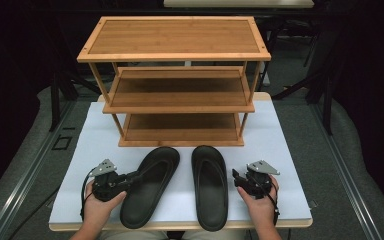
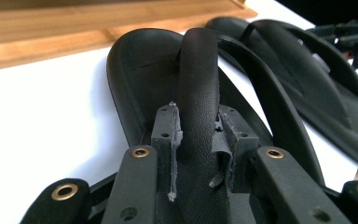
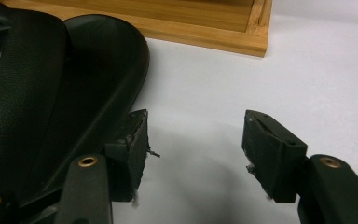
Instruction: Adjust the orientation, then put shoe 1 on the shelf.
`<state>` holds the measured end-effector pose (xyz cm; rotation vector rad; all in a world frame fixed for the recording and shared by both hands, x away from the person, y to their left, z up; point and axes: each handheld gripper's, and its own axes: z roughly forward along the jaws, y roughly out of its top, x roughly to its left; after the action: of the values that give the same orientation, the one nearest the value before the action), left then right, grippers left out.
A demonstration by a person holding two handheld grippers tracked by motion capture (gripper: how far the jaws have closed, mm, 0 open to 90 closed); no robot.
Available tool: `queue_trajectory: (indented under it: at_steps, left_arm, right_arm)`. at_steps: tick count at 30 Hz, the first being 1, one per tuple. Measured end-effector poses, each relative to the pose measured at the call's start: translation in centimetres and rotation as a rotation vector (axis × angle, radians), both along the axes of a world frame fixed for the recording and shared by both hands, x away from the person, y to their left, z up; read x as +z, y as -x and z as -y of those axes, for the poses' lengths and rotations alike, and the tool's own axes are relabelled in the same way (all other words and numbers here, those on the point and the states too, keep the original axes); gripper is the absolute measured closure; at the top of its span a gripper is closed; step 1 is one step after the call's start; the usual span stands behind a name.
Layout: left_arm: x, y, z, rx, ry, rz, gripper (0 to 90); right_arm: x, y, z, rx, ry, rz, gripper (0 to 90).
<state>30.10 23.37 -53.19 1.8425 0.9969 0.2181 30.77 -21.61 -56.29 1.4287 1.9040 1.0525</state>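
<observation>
**Left gripper clamped on sandal strap; right gripper open beside second sandal**

High view: a white table (image 1: 280,150) carries a three-tier wooden shoe rack (image 1: 175,80) in the upper centre of the frame. Two black sandals lie side by side in the lower centre, directly in front of the rack's bottom shelf. The left sandal (image 1: 150,186) is angled, toe toward the rack; the right sandal (image 1: 210,187) lies nearly straight.

Left gripper (image 1: 130,178): held at lower left of the frame, jaws reaching in over the left sandal's near edge. In the left gripper view the pads (image 2: 171,140) stand partly closed, one on each side of the wide strap (image 2: 198,93), and both press against it. No earlier state is assessed. The sandal's sole appears to rest on the table.

Right gripper (image 1: 236,179): held at lower right of the frame, just beside the outer edge of the right sandal. In the right gripper view its jaws stand wide apart with only bare table between them; the left-hand pad (image 3: 137,140) sits against or very near the sandal's rim (image 3: 135,60); contact cannot be confirmed. Nothing is held.
</observation>
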Motion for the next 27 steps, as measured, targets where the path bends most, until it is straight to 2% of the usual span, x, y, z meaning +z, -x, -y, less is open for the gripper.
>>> queue_trajectory:
  at_steps: [2,6,10,15,22,27]
  left_arm:
    - [0.2,0.1,-0.1,0.003,0.013,0.012,70.6]
    - [0.8,0.5,-0.4,0.021,0.013,0.041,70.6]
    - [1.5,1.1,-1.0,0.044,0.027,0.070,70.6]
    - [2.5,1.5,-2.0,0.077,0.059,0.107,70.7]
    - [3.5,1.9,-3.2,0.127,0.093,0.139,70.8]
    - [4.6,2.5,-4.5,0.169,0.128,0.182,70.8]
  right_arm:
    - [0.0,0.0,0.0,-0.001,0.001,0.000,40.5]
    - [0.0,0.0,-0.1,-0.002,0.011,0.001,40.7]
    - [0.1,0.0,-0.2,0.004,-0.002,0.008,40.7]
    - [0.0,-0.2,-0.3,0.007,0.004,0.002,40.9]
    - [0.1,-0.1,-0.2,0.007,0.002,0.013,40.8]
    - [0.3,-0.1,-0.3,0.011,0.003,0.020,40.9]
